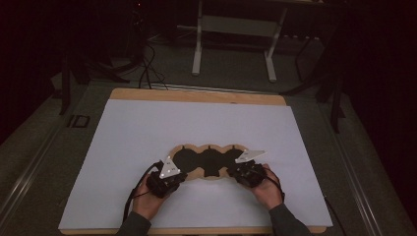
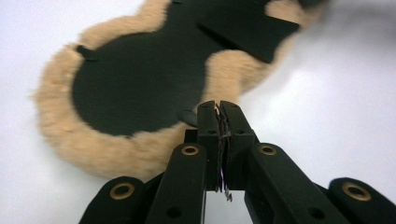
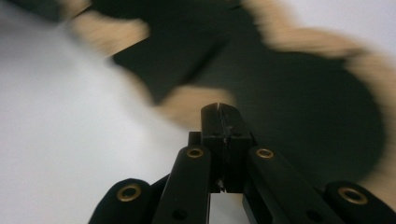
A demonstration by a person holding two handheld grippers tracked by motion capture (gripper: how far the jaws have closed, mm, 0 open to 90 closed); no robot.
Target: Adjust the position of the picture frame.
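Nearest the high camera, the person's two forearms come in from the bottom edge, each hand wrapped around a black two-jaw gripper topped by a grey three-cornered plate. The left gripper (image 1: 173, 176) sits at the lower left end of a flat, tan, fleece-edged piece with a black three-lobed centre (image 1: 210, 158), and the right gripper (image 1: 242, 172) sits at its lower right end. That piece lies on a large white sheet (image 1: 147, 132) covering a light wooden tabletop (image 1: 196, 95), somewhat nearer the person than the far edge and roughly midway across.

In the left gripper view, the left gripper (image 2: 219, 108) has its jaws brought together, with only a thin frayed sliver of something showing in the seam between the pads; what that sliver is cannot be told. The tips stand right at the fuzzy tan rim, where the fleece-edged piece (image 2: 135, 84) narrows between two lobes, beside a small black tab on the edge of the black centre. Whether they pinch the fleece cannot be told.

In the right gripper view, which is blurred, the right gripper (image 3: 221, 108) is also fully closed, pads meeting with nothing seen between them. Its tips lie over the tan rim of the fleece-edged piece (image 3: 289, 93) at a notch between lobes, with the white sheet (image 3: 70, 140) to one side.
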